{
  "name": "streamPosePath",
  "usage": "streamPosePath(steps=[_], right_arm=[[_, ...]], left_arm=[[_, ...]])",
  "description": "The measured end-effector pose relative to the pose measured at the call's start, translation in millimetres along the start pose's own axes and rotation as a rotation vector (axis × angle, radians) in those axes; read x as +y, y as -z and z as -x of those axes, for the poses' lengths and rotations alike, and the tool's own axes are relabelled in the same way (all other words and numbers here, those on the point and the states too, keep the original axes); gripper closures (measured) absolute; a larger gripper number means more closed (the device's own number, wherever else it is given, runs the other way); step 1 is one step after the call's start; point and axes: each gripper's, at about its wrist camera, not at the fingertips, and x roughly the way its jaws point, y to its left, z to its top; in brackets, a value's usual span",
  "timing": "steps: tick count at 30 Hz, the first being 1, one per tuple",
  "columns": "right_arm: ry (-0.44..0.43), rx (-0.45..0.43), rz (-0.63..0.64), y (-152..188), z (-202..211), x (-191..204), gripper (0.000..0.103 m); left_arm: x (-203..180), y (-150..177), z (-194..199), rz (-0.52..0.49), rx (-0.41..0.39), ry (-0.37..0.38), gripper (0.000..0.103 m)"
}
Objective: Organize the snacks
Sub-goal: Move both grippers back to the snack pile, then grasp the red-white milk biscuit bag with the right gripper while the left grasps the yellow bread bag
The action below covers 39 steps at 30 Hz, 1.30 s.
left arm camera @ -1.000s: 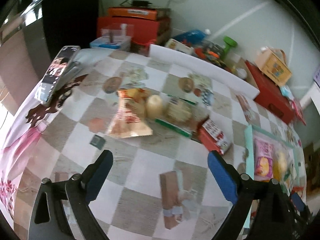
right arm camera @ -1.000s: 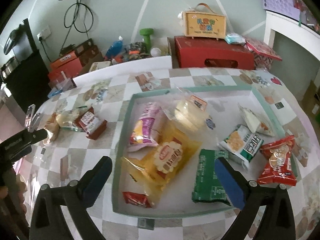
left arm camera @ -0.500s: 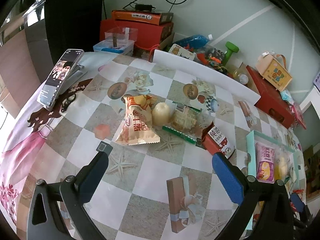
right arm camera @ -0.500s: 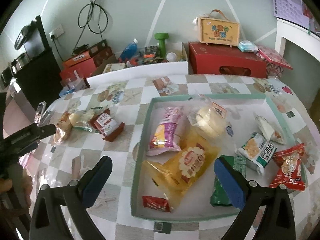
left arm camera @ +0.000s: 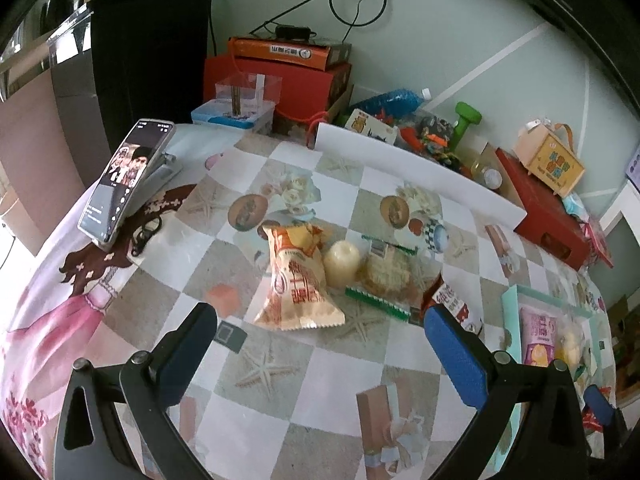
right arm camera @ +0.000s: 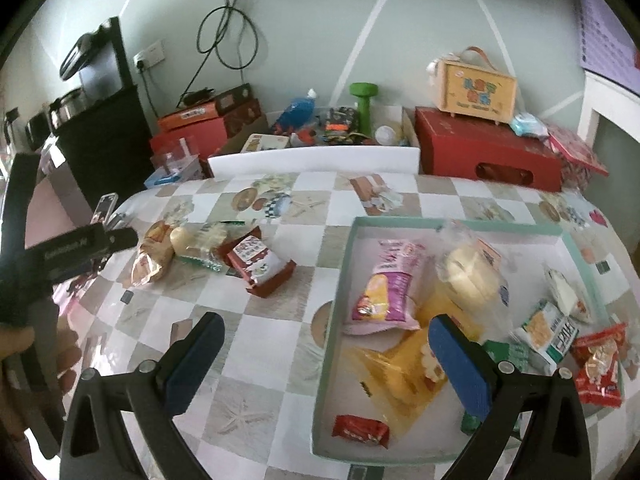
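1. The orange snack bag [left arm camera: 298,280] lies on the checkered tablecloth [left arm camera: 320,368], touching a pale round cake [left arm camera: 341,263], with a green-edged clear pack [left arm camera: 384,276] and a red carton [right arm camera: 260,266] beside them.
2. The left gripper [left arm camera: 320,344] hovers near this cluster, jaws spread wide and holding nothing.
3. The teal tray [right arm camera: 334,312] to the right holds a pink bag [right arm camera: 386,292], a yellow bag [right arm camera: 400,364] and other packs, some too blurred to name.
4. The right gripper [right arm camera: 326,352] hangs over the tray's left rim, jaws apart and empty.
5. A phone [left arm camera: 126,180] leans on a stand.
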Motion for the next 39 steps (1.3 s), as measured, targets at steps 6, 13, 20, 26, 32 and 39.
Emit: streamPosePath(steps=[6, 13, 20, 26, 32, 39], right_arm=[[-0.017, 0.008, 0.033, -6.8, -8.8, 15.1, 0.0], [-0.045, 0.035, 0.055, -20.8, -28.3, 36.7, 0.0], [-0.06, 0.093, 0.075, -38.0, -64.5, 54.8, 0.002], [-0.051, 0.15, 0.122, -48.1, -97.6, 67.2, 0.01], [-0.035, 0.224, 0.145, -48.9, -131.8, 75.1, 0.021], [-0.007, 0.256, 0.157, -46.0, -152.9, 77.8, 0.031]], left_arm=[[11.6, -9.0, -8.0, 0.009, -0.009, 0.011, 0.0], [27.6, -14.0, -22.5, 0.034, 0.019, 0.014, 0.0], [41.2, -19.9, -39.2, 0.072, 0.04, 0.036, 0.0], [51.1, -22.6, -56.4, 0.142, 0.071, 0.07, 0.0], [53.9, -20.5, -72.5, 0.176, 0.106, 0.09, 0.001], [51.1, -18.9, -84.8, 0.178, 0.139, 0.1, 0.028]])
